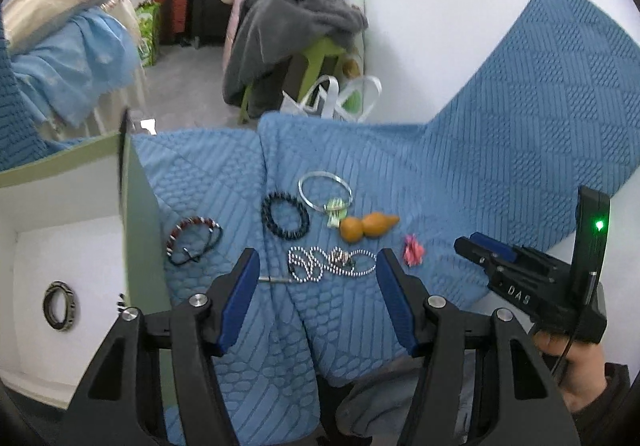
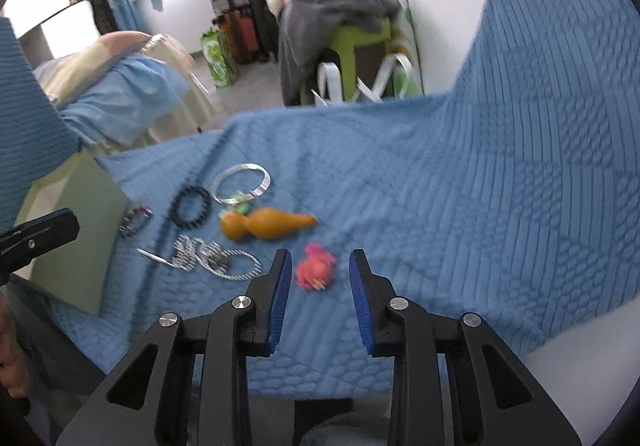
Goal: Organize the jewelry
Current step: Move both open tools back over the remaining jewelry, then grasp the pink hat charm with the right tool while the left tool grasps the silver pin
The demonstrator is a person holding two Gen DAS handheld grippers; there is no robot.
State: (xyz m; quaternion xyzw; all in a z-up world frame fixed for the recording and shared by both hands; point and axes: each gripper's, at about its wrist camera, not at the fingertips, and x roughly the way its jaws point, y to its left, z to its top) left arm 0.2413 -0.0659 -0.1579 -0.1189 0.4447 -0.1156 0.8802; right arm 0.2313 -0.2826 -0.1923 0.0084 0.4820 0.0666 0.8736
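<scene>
Right tool [image 2: 318, 266] gapes around the pink charm [image 2: 315, 272], apparently lined up to pinch it; left tool [image 1: 316, 266] hangs open over the bead chain [image 1: 320, 266].

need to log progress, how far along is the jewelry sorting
Barely started. One ring-like piece lies in the green box. Both the left gripper and right gripper are open, holding nothing. Still on the blue cover: silver bangle, black bead bracelet, bead chain, pink ornament.
</scene>
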